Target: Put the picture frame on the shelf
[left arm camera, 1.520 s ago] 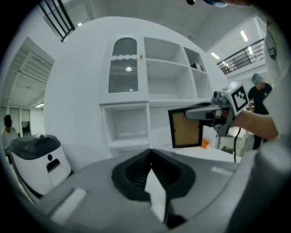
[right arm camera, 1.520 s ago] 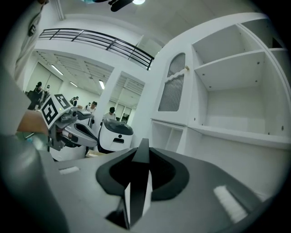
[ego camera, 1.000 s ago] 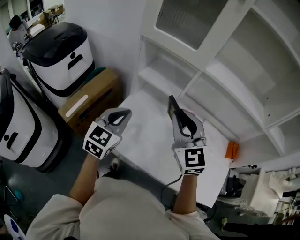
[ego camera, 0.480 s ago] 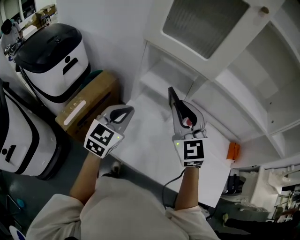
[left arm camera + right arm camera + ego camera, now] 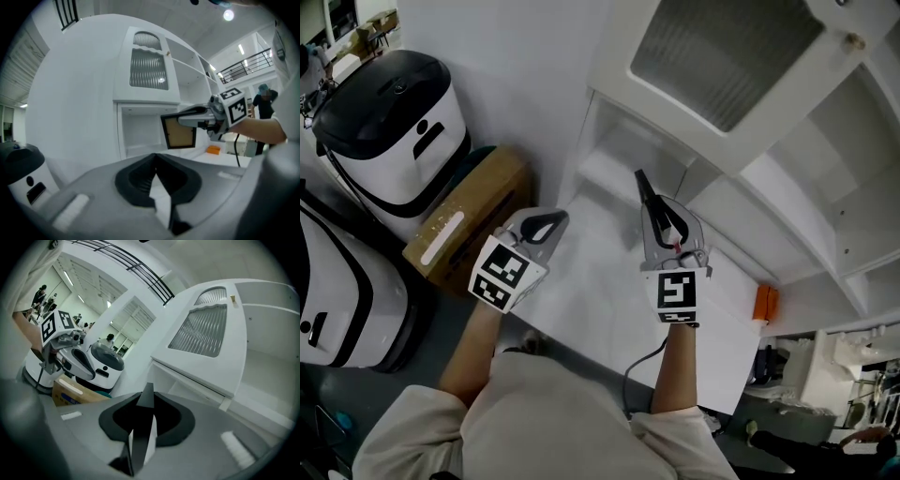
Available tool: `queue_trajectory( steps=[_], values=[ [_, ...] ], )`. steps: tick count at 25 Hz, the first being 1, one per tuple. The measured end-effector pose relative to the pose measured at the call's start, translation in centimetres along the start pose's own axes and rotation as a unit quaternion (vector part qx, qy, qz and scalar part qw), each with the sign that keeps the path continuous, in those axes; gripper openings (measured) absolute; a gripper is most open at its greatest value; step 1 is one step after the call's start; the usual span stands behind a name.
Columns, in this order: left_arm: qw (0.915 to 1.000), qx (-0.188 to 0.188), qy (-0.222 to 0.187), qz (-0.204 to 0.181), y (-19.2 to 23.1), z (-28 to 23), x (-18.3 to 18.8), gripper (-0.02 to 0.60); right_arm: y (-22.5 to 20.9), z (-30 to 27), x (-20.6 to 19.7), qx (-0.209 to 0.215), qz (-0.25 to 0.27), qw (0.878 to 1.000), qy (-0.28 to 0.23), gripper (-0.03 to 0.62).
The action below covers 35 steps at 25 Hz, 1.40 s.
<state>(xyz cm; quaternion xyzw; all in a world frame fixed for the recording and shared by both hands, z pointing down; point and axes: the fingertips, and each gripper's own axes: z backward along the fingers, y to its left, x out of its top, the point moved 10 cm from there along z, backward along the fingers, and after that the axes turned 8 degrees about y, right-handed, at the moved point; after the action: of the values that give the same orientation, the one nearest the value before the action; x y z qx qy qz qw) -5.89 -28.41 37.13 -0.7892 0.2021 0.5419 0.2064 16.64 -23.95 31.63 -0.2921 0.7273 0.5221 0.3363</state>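
Drifted up nearer the shelf [image 5: 741,178] with the frame [image 5: 641,183] over the last second. Fills the upper right, white, ribbed-glass door over open bays. Spreads a white table [image 5: 591,309] below. Holds frame upright, edge-on, above the table before the lowest bay, not yet on the shelf. Clamps right gripper [image 5: 659,214] jaws on the frame's edge. Shows left gripper [image 5: 551,222] jaws together, empty, beside it.

Lab or test hall: white-and-black machines [image 5: 394,122] beside a cardboard box [image 5: 473,206], bare white shelf unit [image 5: 609,66], mezzanine railing [image 5: 246,63] overhead.
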Motion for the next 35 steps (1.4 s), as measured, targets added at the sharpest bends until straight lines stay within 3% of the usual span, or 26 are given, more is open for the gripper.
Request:
queue_trajectory(
  steps=[12,24,35],
  values=[
    [0.9995,-0.023,0.014,-0.014,3.4,-1.8,-0.8,0.002,1.8,-4.5,-1.0,-0.007,0.035,0.999,0.029,0.075],
    [0.9995,-0.024,0.023,-0.001,5.0,-3.2,-2.1,0.002,3.1,-6.6,-2.6,0.007,0.069,0.996,0.056,0.076],
    [0.999,-0.024,0.037,0.007,5.3,-3.3,-3.1,0.002,3.7,-7.8,-3.3,0.022,0.058,0.997,0.055,0.077]
  ],
)
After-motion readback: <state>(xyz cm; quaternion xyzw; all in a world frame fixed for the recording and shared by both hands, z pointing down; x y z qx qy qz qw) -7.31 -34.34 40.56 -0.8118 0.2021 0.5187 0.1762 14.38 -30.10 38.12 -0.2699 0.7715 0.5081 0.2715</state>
